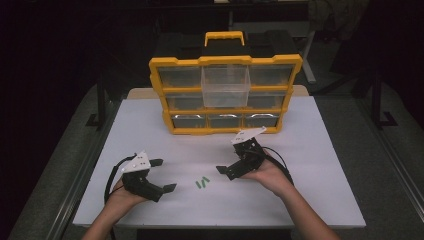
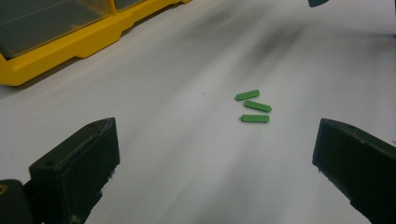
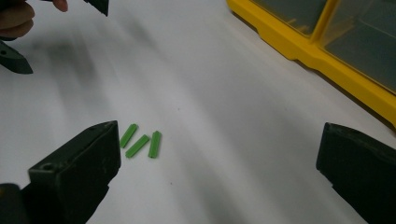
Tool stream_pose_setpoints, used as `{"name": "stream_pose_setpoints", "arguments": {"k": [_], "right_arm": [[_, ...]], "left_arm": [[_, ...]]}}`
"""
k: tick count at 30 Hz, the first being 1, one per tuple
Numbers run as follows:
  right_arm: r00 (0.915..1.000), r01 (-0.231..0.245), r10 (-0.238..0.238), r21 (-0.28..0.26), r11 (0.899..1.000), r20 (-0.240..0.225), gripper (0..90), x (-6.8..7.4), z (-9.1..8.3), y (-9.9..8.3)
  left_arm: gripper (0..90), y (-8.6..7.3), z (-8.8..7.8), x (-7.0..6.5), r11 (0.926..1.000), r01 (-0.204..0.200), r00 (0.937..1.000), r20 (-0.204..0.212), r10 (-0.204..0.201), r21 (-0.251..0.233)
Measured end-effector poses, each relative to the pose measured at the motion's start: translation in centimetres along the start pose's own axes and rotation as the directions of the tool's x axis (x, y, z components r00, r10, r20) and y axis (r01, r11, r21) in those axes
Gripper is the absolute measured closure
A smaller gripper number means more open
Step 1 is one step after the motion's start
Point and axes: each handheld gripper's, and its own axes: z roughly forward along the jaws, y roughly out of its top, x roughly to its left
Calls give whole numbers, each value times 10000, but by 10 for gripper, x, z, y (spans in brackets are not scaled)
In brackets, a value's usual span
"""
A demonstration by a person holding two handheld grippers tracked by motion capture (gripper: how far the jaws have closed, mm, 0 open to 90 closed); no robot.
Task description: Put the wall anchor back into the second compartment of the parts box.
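Pieces: three small green plastic sticks (image 1: 202,183), lying close together on the white table (image 1: 310,150), between the two grippers.
Left gripper (image 1: 163,175): jaws spread wide, empty, just left of the sticks.
Right gripper (image 1: 226,171): jaws apart, empty, just right of them.
Behind: yellow plastic drawer cabinet (image 1: 225,95), one clear drawer (image 1: 225,86) pulled out.

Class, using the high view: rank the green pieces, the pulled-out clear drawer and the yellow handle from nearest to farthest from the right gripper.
1. Green pieces, just left of the right gripper.
2. Clear drawer, behind it, top row.
3. Yellow handle, on top, farthest back.
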Motion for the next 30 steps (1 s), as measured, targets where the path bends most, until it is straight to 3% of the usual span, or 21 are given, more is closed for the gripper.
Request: {"name": "stream_pose_setpoints", "arguments": {"k": [10,16,17,19,23,30], "right_arm": [[9997,84,-74,434,9990,-234,0,7,19,12],[9987,252,-222,652,9976,-454,68,13,29,15],[9977,247,-197,764,9968,-649,123,14,33,15],[9971,307,-245,871,9957,-719,146,16,37,15],[9966,612,-541,1200,9909,-614,182,19,44,15],[9961,633,-533,1492,9868,-698,282,25,53,14]], "left_arm": [[8,0,0,0,10000,41,10000,-5,-41,-41],[8,0,0,0,10000,63,10000,11,-63,-30],[8,0,0,1,10000,56,10000,14,-55,-32],[8,0,0,0,10000,69,10000,16,-69,-28],[8,0,0,0,10000,53,10000,12,-53,-10],[8,0,0,1,10000,45,10000,13,-45,-86]]}}
